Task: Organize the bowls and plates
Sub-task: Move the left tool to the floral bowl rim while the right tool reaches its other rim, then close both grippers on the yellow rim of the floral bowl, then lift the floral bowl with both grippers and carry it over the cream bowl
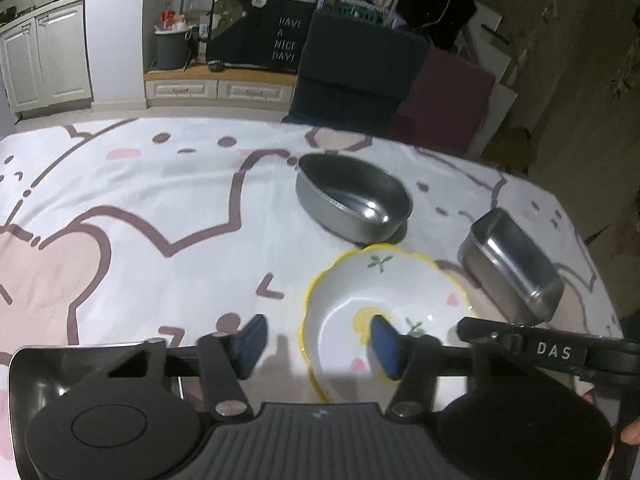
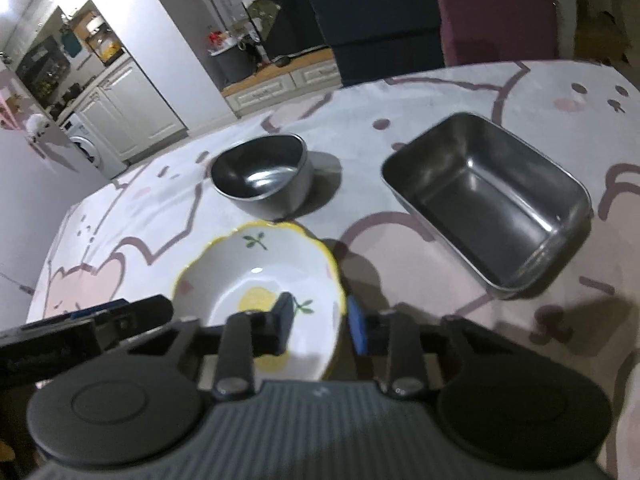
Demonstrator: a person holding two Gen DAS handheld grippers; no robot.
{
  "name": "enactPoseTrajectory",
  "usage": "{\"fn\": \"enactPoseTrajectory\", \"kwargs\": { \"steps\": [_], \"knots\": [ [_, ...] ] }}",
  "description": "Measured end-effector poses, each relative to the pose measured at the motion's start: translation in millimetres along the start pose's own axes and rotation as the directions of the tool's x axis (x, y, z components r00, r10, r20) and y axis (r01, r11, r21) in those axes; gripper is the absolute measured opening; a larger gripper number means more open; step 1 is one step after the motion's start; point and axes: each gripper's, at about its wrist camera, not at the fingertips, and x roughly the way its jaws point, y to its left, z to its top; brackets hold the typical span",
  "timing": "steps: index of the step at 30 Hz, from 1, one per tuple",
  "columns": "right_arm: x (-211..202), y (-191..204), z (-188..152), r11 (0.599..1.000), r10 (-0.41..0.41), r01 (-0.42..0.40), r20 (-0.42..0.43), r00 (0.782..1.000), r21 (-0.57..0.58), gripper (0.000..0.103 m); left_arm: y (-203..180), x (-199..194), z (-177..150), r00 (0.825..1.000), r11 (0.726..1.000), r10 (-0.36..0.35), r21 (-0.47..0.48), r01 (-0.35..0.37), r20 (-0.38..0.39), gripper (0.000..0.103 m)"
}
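A white ceramic bowl (image 1: 384, 288) (image 2: 240, 264) with a wavy yellow rim and a lemon print sits on the patterned tablecloth. My left gripper (image 1: 319, 344) straddles its left rim, one blue pad (image 1: 386, 346) inside the bowl and the other outside; a clear gap remains, so it is open. My right gripper (image 2: 320, 324) straddles the opposite rim. Its outer pad (image 2: 356, 330) is close against the rim and its inner pad stands off the wall. Beyond lie a round steel bowl (image 1: 352, 196) (image 2: 262, 176) and a rectangular steel container (image 1: 516, 264) (image 2: 488, 200), both empty.
The tablecloth (image 1: 160, 200) runs wide to the left of the dishes. A navy chair (image 1: 360, 76) and a maroon chair (image 1: 444, 100) stand at the table's far edge. White cabinets and a cluttered counter lie further back. A hand (image 1: 632, 436) shows at the right edge.
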Motion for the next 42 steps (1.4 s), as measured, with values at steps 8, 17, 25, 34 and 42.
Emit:
{"fn": "enactPoseTrajectory", "kwargs": {
  "steps": [8,17,25,34,42],
  "knots": [
    [16.4,0.0,-7.8,0.999,-0.035,0.034,-0.059,0.998,-0.013,0.024,8.5,12.1,-3.2,0.999,1.0,0.0,-0.026,-0.001,-0.048,0.032],
    [21.3,-0.2,-7.6,0.998,-0.061,0.06,-0.05,0.997,-0.028,0.014,12.4,24.0,-6.8,0.996,0.997,-0.015,-0.075,0.008,-0.092,0.02],
    [17.2,2.0,-5.1,0.996,-0.076,0.072,-0.088,0.993,-0.053,0.01,15.4,31.5,-9.1,0.993,0.994,-0.042,-0.101,0.031,-0.107,0.014],
    [16.2,0.8,-7.3,0.996,-0.079,0.075,-0.105,0.991,-0.046,0.011,13.8,33.9,-9.9,0.993,0.994,-0.059,-0.096,0.049,-0.102,0.009],
    [23.7,0.0,-8.6,0.996,-0.076,0.071,-0.096,0.993,-0.055,0.012,10.2,39.0,-12.4,0.991,0.996,-0.047,-0.082,0.037,-0.124,0.011]
  ]
}}
